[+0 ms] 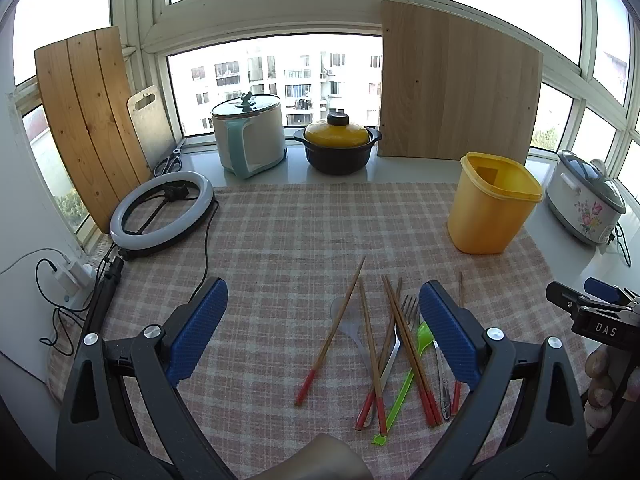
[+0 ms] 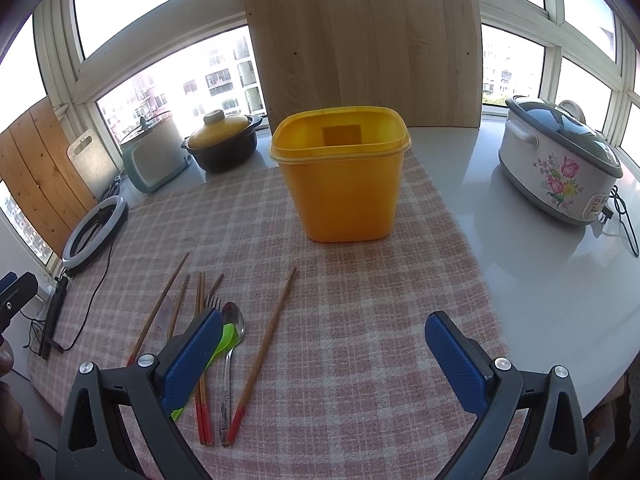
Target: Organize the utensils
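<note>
both claws were spread wide and held nothing. left gripper (image 1: 320, 332) hung low over the checked cloth (image 1: 280, 232), its blue pads (image 1: 196, 332) apart, with a loose heap of utensils lying between and under them: several red-tipped chopsticks (image 1: 372, 356), a steel fork (image 1: 406, 312), a green plastic spoon (image 1: 420, 340) and a clear plastic spoon (image 1: 344, 316), crossing one another. one chopstick (image 1: 332, 332) lay a little apart to the left of the heap. right gripper (image 2: 324, 356) hovered over bare cloth, just right of the same heap, where a metal spoon (image 2: 232, 336) and a single chopstick (image 2: 268, 344) lay side by side. yellow tub (image 2: 340, 184) stood upright farther back on the cloth, open-topped, well apart from the utensils. behind it a wooden board (image 2: 360, 48) leaned at the window, and a flowered rice cooker (image 2: 560, 168) sat on the white counter to the right.
</note>
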Available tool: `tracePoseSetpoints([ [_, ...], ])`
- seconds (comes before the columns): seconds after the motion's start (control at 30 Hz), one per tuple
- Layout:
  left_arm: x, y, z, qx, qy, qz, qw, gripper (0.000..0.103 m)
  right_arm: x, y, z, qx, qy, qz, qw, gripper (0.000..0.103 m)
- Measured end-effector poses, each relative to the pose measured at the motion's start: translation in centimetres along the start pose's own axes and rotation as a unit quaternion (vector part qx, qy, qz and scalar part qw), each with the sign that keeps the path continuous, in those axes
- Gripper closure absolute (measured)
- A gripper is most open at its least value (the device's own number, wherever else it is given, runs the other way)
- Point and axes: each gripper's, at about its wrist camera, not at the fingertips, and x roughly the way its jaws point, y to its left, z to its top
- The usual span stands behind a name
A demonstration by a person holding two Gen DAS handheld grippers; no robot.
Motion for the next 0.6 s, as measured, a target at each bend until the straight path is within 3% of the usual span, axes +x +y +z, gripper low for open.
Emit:
tracePoseSetpoints([
  [0.43, 1.2, 0.6, -0.6, -0.006, 0.006, 0.0, 1.0, 0.005, 0.6, 0.2, 0.2, -0.006, 0.002, -0.003, 1.0, 0.003],
  [0.6, 2.8, 2.3, -0.6, -0.021, 0.021, -0.005, 0.9996, 0.005, 1.4, 0.3, 0.4, -0.015, -0.01, 0.023, 1.0, 0.003],
])
